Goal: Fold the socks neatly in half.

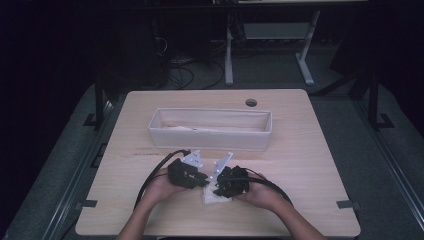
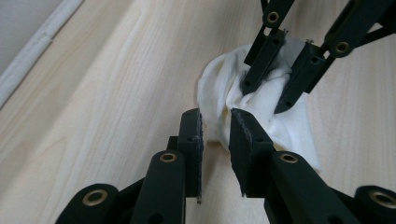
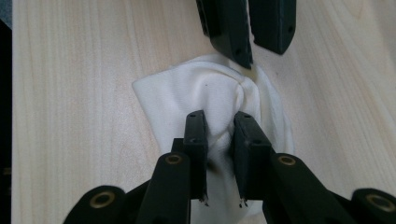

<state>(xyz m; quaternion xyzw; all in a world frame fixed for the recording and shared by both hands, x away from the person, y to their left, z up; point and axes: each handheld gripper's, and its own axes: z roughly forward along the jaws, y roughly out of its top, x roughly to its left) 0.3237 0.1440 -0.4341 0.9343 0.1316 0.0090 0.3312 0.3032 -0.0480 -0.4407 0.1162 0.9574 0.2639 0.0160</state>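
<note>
A small white knitted cloth (image 1: 212,196) lies crumpled on the light wooden tabletop, at lower centre of the high view. In the right gripper view its fabric bunches into a raised fold at mid-frame; one flat corner spreads toward the left.

A long white fabric bin (image 1: 210,131) is sitting across the middle of the light wooden table (image 1: 310,165), with something pale lying inside it. A round cable hole (image 1: 251,102) is showing near the table's far edge. White desk legs (image 1: 229,55) and loose cables (image 1: 187,70) are standing on the dark floor beyond.
</note>
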